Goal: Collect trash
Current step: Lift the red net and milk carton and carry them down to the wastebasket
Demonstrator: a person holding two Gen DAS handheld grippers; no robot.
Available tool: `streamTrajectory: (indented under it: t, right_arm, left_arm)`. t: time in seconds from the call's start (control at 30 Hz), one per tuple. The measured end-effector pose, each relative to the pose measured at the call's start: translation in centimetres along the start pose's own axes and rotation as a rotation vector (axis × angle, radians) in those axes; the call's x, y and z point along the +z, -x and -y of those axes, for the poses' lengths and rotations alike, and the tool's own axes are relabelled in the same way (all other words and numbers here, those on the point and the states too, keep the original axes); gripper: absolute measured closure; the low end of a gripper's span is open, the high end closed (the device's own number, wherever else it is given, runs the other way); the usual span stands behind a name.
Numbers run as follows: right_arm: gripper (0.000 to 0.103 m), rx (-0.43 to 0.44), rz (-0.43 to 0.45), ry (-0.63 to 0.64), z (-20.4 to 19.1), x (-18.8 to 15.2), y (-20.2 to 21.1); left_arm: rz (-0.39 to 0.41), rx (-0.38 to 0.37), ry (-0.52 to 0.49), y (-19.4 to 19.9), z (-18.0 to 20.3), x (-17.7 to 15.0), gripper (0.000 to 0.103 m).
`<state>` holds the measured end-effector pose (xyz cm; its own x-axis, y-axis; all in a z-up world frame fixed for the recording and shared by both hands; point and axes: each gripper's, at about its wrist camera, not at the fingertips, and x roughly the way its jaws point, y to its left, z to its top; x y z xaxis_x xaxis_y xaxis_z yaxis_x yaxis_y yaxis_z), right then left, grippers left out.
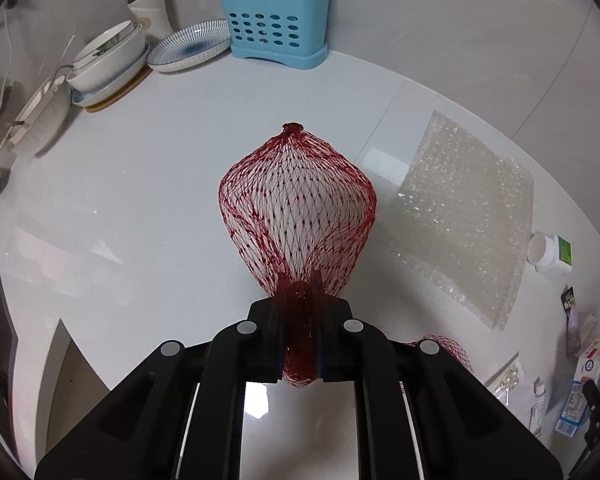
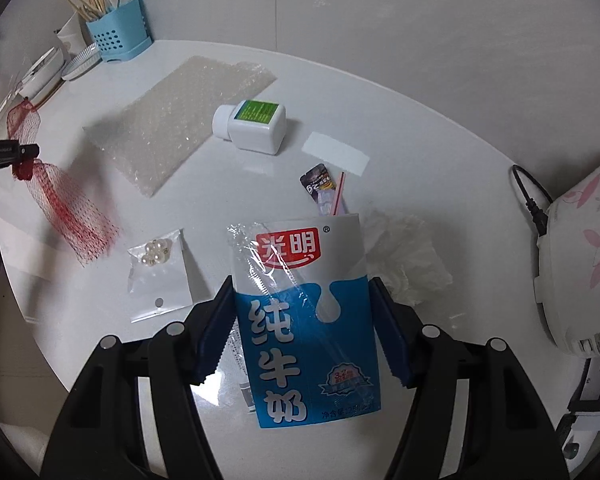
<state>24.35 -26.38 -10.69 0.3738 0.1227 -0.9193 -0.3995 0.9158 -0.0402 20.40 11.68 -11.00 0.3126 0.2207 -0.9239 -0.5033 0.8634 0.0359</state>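
My left gripper is shut on a red mesh net bag and holds it above the white table. The net also shows in the right wrist view, hanging from the left gripper at the far left. My right gripper is shut on a blue and white milk carton, held above the table. A bubble wrap sheet, a white bottle with a green label, a small dark wrapper with a straw and crumpled tissue lie on the table.
A blue utensil holder, stacked bowls and a plate stand at the back left. A small clear bag of pearls lies near the front. A white rice cooker with a black cord stands at the right.
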Motion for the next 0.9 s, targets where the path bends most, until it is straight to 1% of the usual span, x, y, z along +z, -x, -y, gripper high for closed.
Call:
streamTrajectory:
  t: [0.2, 0.4, 0.7, 0.9]
  right_arm:
    - [0.041, -0.036, 0.082, -0.076, -0.6, -0.6, 3.0]
    - [0.041, -0.066, 0.142, -0.147, -2.6, -2.3, 6.4]
    - [0.041, -0.113, 0.205, -0.202, -7.5, -5.7, 10.9]
    - [0.041, -0.126, 0.238, -0.241, -11.8, -9.1, 13.6]
  left_arm:
    - [0.044, -0.059, -0.037, 3.9, -0.7, -1.9, 0.093]
    - [0.076, -0.109, -0.09, 7.2, -2.0, -4.1, 0.093]
    - [0.132, -0.191, -0.14, 11.1, -5.6, -7.4, 0.093]
    - [0.166, -0.237, -0.191, 13.2, -8.4, -10.5, 0.093]
